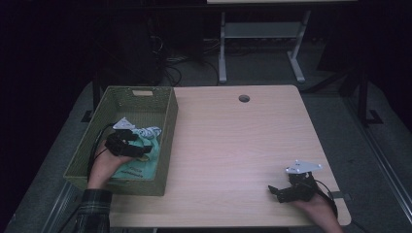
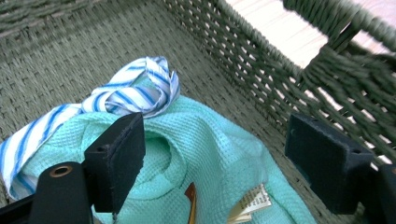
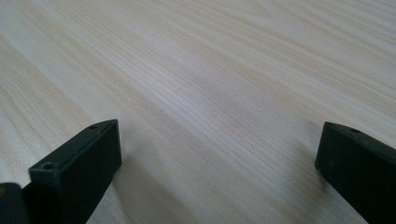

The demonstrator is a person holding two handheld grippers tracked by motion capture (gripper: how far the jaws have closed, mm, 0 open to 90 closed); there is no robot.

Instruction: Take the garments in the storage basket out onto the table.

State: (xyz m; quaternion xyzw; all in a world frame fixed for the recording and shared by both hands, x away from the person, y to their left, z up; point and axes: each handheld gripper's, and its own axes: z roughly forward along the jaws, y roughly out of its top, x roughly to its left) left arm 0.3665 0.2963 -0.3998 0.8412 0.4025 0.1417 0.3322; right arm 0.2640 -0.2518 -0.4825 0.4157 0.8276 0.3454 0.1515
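Black fingers [image 2: 116,163] of the left gripper [image 2: 219,163] stand wide apart over one mint green cloth [image 2: 210,154] inside one green woven basket [image 2: 261,79]. They hold nothing, though one rests against the cloth. One blue striped cloth [image 2: 135,91] lies touching the green one. I think the fingers could pinch both cloths at once, since they overlap. Over on the tabletop [image 1: 233,145], the right gripper [image 1: 279,191] sits low, wide open and holding nothing. Two grippers, two cloths, one basket.
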